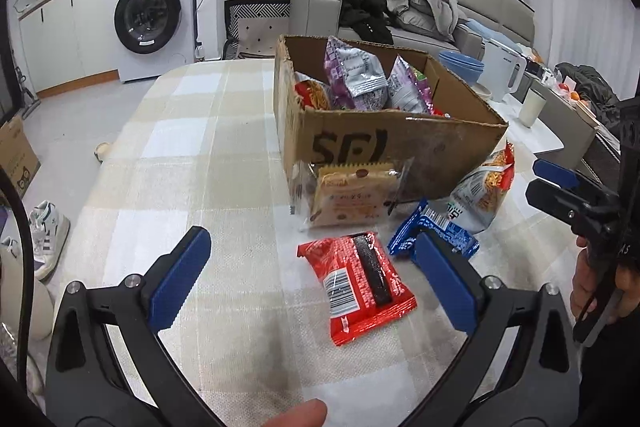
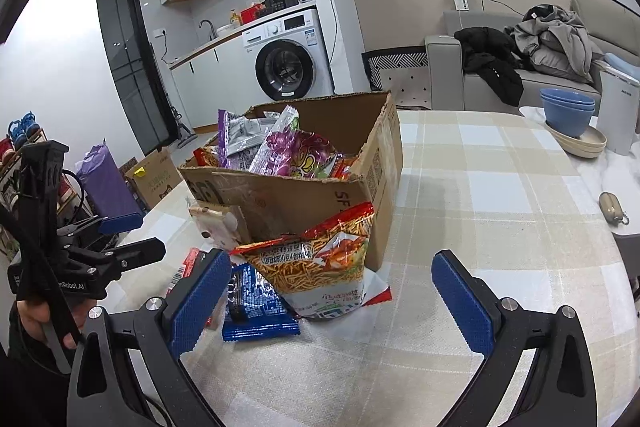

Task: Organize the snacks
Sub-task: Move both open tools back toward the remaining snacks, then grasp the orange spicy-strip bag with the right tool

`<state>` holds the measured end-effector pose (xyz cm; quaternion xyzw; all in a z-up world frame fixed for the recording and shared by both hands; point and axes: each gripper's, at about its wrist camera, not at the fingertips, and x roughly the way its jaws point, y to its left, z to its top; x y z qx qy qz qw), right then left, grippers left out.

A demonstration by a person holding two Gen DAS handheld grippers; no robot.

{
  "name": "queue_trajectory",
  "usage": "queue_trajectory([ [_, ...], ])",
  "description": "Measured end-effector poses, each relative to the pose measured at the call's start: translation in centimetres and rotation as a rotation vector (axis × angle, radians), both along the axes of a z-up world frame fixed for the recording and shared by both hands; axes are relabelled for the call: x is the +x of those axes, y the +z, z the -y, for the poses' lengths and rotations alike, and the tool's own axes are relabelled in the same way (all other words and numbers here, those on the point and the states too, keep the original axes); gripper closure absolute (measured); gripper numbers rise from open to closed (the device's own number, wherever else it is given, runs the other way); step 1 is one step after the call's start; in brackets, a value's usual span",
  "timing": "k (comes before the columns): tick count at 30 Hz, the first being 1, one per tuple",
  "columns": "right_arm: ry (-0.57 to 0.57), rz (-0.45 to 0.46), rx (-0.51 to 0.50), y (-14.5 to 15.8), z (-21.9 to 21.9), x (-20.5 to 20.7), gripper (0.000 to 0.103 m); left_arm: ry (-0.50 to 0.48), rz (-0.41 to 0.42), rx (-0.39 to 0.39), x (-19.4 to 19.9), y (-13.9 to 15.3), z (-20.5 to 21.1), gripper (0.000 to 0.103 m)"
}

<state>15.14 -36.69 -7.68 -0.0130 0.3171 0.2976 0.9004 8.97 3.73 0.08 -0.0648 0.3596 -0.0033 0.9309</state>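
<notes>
Four packets lie outside the box (image 1: 384,143) on the table (image 1: 180,155): red (image 1: 358,283), blue (image 1: 434,233), tan (image 1: 352,197) and noodle bag (image 2: 320,267). Both the left gripper (image 1: 312,283) and right gripper (image 2: 332,291) are spread, empty. The leaning noodle bag could be toppled (foil slips). At 9 o'clock of the box, the tan packet is shown clearly only by the left view.

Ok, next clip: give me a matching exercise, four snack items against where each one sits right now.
Things:
1. red packet
2. blue packet
3. purple-and-silver bags
4. orange noodle-stick bag

Places:
A. inside the cardboard box
B. flat on the tablecloth, between the open left gripper's fingers
C. upright against the box's corner
D. flat beside the red packet

Pairs: 1-B, 2-D, 3-A, 4-C
</notes>
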Motion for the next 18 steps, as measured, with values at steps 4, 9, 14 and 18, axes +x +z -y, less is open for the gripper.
queue_trajectory([
  [4, 0.001, -0.010, -0.021, -0.4, -0.5, 0.0, 0.001, 0.009, -0.005, 0.010, -0.1, -0.6, -0.1, 0.001],
  [9, 0.007, -0.016, -0.049, -1.1, -1.3, -0.2, 0.001, 0.007, -0.010, 0.005, 0.0, -1.0, -0.2, 0.001],
  [14, 0.006, 0.008, -0.085, -1.5, -1.8, -0.4, 0.001, -0.028, -0.020, 0.022, 0.1, -1.7, 0.5, 0.003],
  [18, 0.024, 0.000, -0.064, -1.7, -1.6, -0.3, 0.001, -0.052, -0.025, 0.047, 0.3, -2.2, 1.3, 0.005],
])
